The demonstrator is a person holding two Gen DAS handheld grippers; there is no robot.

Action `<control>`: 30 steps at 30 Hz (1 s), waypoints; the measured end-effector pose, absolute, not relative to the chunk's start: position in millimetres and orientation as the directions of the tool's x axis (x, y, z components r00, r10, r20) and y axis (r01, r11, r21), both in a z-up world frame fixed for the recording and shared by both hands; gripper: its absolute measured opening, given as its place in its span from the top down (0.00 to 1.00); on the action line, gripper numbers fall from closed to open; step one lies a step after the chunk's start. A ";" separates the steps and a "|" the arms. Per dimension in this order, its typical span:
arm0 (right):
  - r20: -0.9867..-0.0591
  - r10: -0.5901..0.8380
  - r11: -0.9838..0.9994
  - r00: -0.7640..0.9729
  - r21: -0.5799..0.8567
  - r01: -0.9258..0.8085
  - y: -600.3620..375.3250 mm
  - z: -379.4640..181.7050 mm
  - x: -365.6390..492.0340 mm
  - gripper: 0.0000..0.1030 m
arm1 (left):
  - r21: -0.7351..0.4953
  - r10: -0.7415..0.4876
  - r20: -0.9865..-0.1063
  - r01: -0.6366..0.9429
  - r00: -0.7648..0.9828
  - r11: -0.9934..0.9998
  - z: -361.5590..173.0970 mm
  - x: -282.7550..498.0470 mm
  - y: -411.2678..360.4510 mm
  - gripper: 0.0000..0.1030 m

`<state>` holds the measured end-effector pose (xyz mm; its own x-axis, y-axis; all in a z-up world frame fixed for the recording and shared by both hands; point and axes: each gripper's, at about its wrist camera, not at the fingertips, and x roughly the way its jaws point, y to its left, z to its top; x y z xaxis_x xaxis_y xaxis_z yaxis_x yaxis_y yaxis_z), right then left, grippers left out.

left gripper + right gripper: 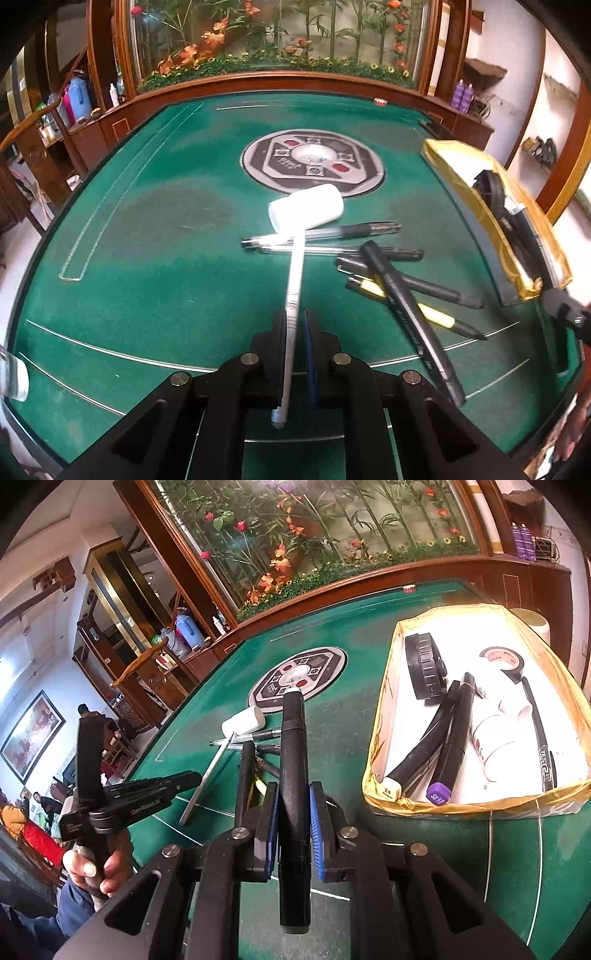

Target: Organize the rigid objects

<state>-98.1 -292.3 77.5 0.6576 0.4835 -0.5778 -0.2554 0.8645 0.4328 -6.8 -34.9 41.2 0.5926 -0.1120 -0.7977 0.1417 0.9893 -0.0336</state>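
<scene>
Pens lie scattered on a green felt gaming table (147,258) in the left wrist view, where the left gripper (295,332) has a slim white pen (294,280) between its jaws, the pads barely apart around the barrel. A white plastic cylinder (306,212) rests at the pen's far end, beside two clear ballpoints (321,234). To the right, black markers (406,291) cross a yellow-banded pen (436,315), near a gold-edged cardboard box (495,221).

From the right wrist view, the right gripper (293,812) is clamped on a thick black marker (293,760), held above the felt. At far right, the box (384,716) holds a black ridged cap (424,668), a tape roll (504,659), white bottles (495,738) and two capped markers (443,738). A hand (96,864) grips the left tool's handle at lower left.
</scene>
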 end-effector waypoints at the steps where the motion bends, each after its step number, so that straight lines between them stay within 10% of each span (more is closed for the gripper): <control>1: -0.575 0.487 0.863 0.658 0.435 -0.258 -292.5 77.6 -97.1 0.86 | -0.030 -0.110 -0.804 0.144 0.584 0.989 38.9 -5.0 -35.3 0.84; 3: -0.571 0.492 0.860 0.657 0.438 -0.263 -293.1 78.0 -97.9 0.86 | -0.027 -0.105 -0.819 0.145 0.564 0.989 32.4 2.2 -35.9 0.67; 7: -0.572 0.492 0.860 0.657 0.436 -0.265 -293.9 77.5 -98.4 0.86 | -0.015 -0.095 -0.830 0.147 0.550 0.989 23.8 12.2 -38.6 0.67; 10: -0.572 0.487 0.862 0.660 0.435 -0.259 -296.5 77.5 -98.4 0.86 | -0.008 -0.089 -0.828 0.147 0.554 0.989 25.3 11.1 -41.0 0.93; 30: -0.537 0.433 0.868 0.724 0.465 -0.174 -343.4 88.7 -101.6 0.86 | -0.202 -0.364 -0.759 0.337 0.540 0.920 96.2 -14.4 -108.7 0.93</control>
